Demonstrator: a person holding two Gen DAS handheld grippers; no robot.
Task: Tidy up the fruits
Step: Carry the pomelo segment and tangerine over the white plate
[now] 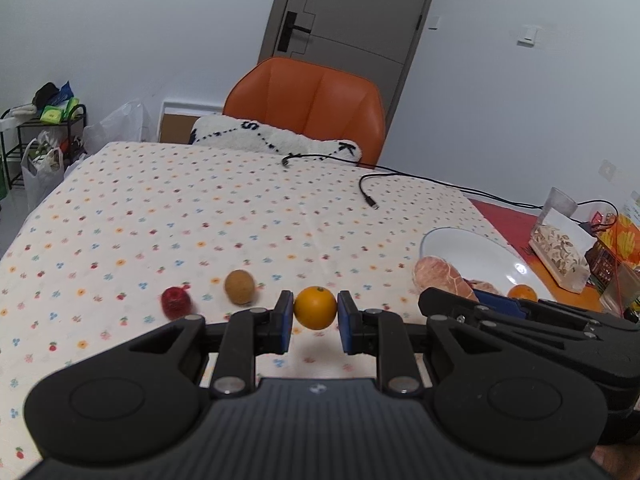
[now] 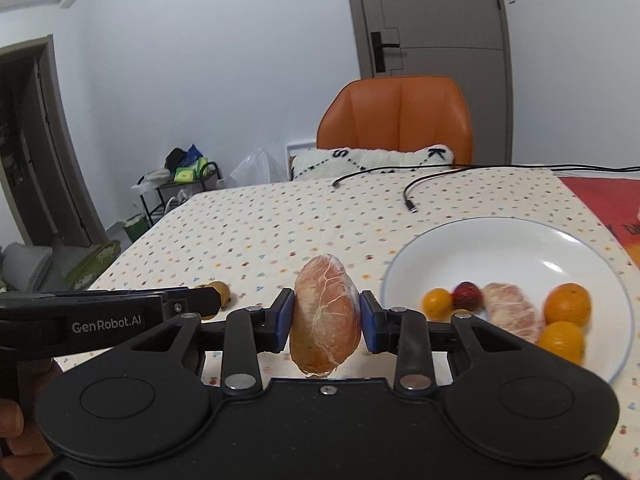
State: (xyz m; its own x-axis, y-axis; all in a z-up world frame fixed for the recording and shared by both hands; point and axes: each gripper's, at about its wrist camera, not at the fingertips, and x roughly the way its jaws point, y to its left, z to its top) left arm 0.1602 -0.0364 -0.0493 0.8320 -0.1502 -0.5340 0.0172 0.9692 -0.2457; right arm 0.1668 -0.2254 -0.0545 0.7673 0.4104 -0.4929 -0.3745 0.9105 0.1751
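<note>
In the left wrist view my left gripper (image 1: pixel 315 317) is shut on a small orange (image 1: pixel 315 307), held just above the dotted tablecloth. A brown kiwi (image 1: pixel 239 286) and a red berry-like fruit (image 1: pixel 176 303) lie to its left on the cloth. In the right wrist view my right gripper (image 2: pixel 326 317) is shut on a peeled pomelo segment (image 2: pixel 326 314), held upright to the left of the white plate (image 2: pixel 508 240). The plate carries two oranges (image 2: pixel 568 304), a smaller orange (image 2: pixel 438 303), a red fruit (image 2: pixel 466 295) and another pomelo segment (image 2: pixel 512 314).
Two black cables (image 1: pixel 372 188) trail across the far side of the table. An orange chair (image 1: pixel 308 100) with a white cushion (image 1: pixel 276 136) stands behind it. A tissue box (image 1: pixel 560 252) and packets crowd the right edge on a red mat. The left gripper's body (image 2: pixel 120 316) lies close beside the right one.
</note>
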